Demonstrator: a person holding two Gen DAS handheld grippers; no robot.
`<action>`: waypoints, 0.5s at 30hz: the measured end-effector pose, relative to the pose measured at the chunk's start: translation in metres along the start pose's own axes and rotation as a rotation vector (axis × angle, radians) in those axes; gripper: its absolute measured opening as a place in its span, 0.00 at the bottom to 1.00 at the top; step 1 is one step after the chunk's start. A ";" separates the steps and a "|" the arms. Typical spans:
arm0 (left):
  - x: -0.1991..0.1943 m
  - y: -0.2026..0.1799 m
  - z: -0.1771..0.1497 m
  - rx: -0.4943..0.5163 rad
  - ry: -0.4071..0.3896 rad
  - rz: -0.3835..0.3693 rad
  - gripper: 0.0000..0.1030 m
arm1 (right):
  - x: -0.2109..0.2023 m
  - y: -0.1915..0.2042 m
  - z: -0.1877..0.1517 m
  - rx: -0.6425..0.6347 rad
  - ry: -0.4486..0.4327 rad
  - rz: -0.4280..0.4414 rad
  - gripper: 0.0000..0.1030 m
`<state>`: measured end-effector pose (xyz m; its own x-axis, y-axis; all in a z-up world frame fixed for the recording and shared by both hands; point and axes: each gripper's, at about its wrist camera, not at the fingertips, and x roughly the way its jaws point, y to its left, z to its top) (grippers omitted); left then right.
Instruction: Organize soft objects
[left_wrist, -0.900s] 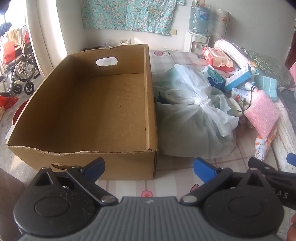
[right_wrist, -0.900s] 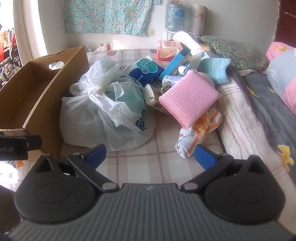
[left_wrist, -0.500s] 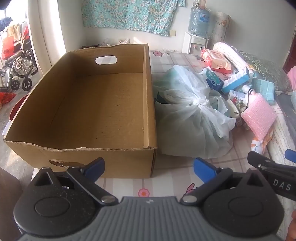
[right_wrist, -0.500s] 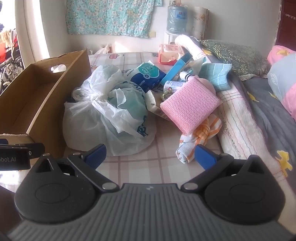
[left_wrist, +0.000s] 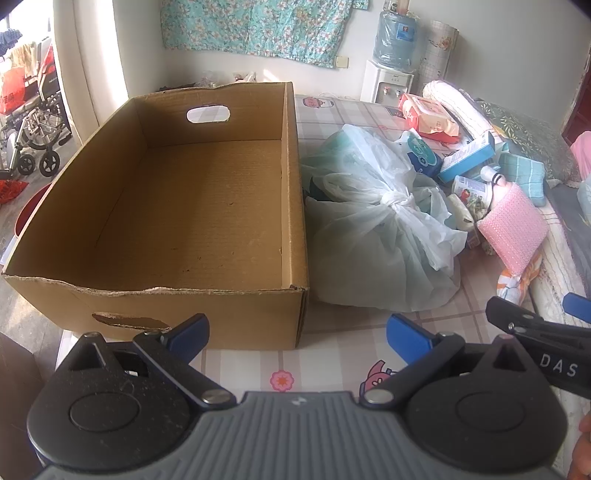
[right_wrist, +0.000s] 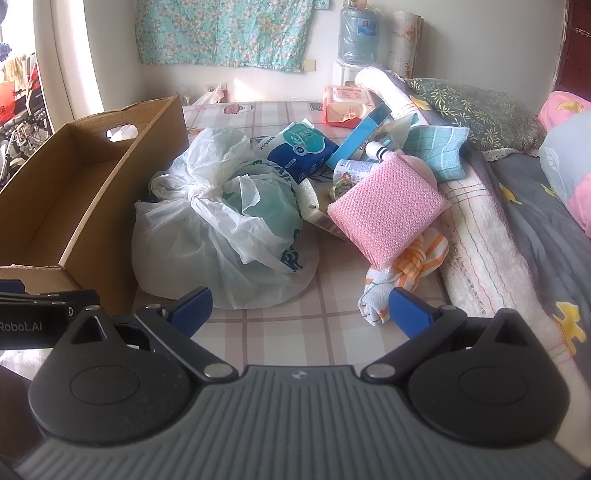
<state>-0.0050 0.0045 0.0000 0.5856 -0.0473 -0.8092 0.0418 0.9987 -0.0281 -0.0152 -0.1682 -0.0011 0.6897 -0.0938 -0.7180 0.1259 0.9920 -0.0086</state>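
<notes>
The left gripper (left_wrist: 297, 330) and right gripper (right_wrist: 299, 308) both hang with fingers spread, holding nothing. The open brown cardboard box (left_wrist: 184, 206) runs lengthwise away from them. Touching its right wall sits the knotted white plastic bag (right_wrist: 221, 236). Beyond the bag, the pink knitted pad (right_wrist: 388, 214) leans above an orange-striped rolled towel (right_wrist: 402, 273). Only the left view shows the box floor.

Box (left_wrist: 207, 206): on the mat (left_wrist: 332, 354), left of the bag.
Bag (left_wrist: 373, 236): touching the box's right wall.
Sponge (right_wrist: 388, 214): right of the bag, leaning on the towel (right_wrist: 402, 273).
Wipes (right_wrist: 347, 101): behind the pile, near the dispenser (right_wrist: 356, 48).
Blanket roll (right_wrist: 476, 236): right of the sponge, along the bed (right_wrist: 535, 206).
</notes>
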 end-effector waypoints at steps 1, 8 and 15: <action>0.000 0.000 0.000 -0.001 0.002 0.000 1.00 | 0.001 -0.002 0.000 0.002 0.000 0.001 0.99; 0.002 0.001 0.001 -0.002 0.006 0.001 1.00 | 0.000 -0.004 0.000 0.007 0.000 -0.003 0.99; 0.003 0.001 0.001 -0.003 0.010 0.001 1.00 | 0.001 -0.003 0.000 0.006 0.000 -0.003 0.99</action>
<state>-0.0029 0.0053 -0.0016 0.5772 -0.0463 -0.8153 0.0387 0.9988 -0.0293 -0.0153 -0.1717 -0.0014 0.6893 -0.0972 -0.7180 0.1326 0.9911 -0.0068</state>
